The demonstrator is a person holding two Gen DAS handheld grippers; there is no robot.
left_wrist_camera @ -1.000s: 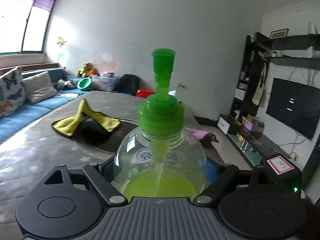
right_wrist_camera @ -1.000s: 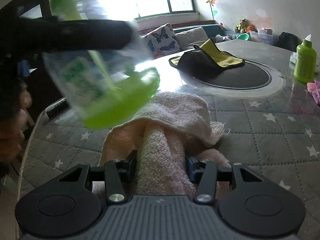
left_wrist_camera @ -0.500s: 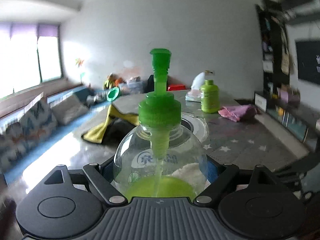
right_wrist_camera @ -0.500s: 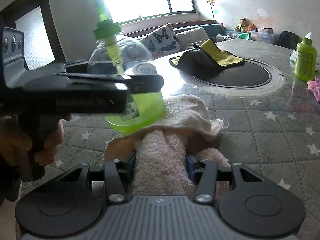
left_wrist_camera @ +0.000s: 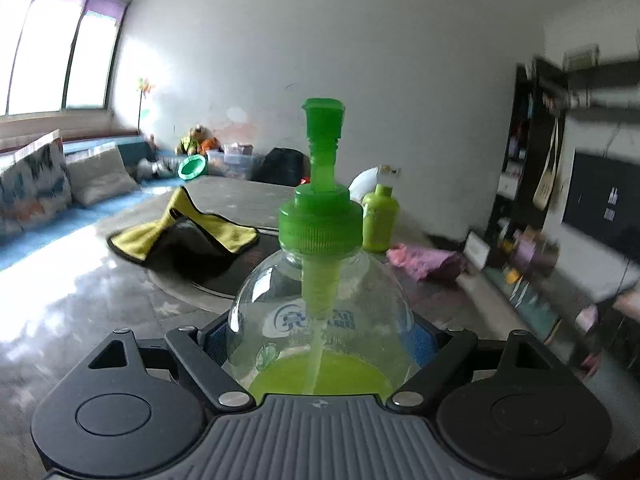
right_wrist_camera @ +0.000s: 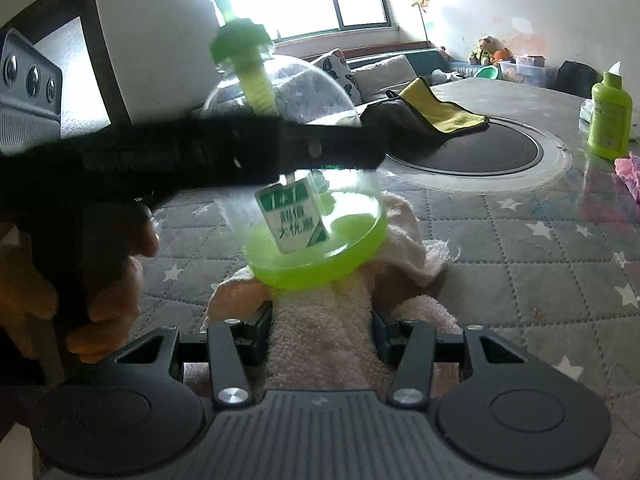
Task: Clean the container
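Note:
A clear pump bottle (left_wrist_camera: 320,320) with a green pump head and green liquid in its base is held upright by my left gripper (left_wrist_camera: 320,340), which is shut on its round body. In the right wrist view the same bottle (right_wrist_camera: 312,236) hangs above the table, its base just over a pink towel (right_wrist_camera: 320,328). My right gripper (right_wrist_camera: 322,320) is shut on that towel, a fold bunched between its fingers. The left gripper's black body (right_wrist_camera: 180,156) crosses in front of the bottle, held by a person's hand (right_wrist_camera: 104,288).
A grey star-patterned quilted cover (right_wrist_camera: 540,248) lies on the table. Further back sit a dark round turntable (right_wrist_camera: 480,152) with a yellow-and-black cloth (right_wrist_camera: 432,120), a green squeeze bottle (right_wrist_camera: 608,116) and a pink rag (right_wrist_camera: 630,172). A sofa and shelves lie beyond.
The bottle has swung from tilted to upright and come down close over the pink towel. The left gripper's view has swept across the room. The right gripper has stayed still on the towel.

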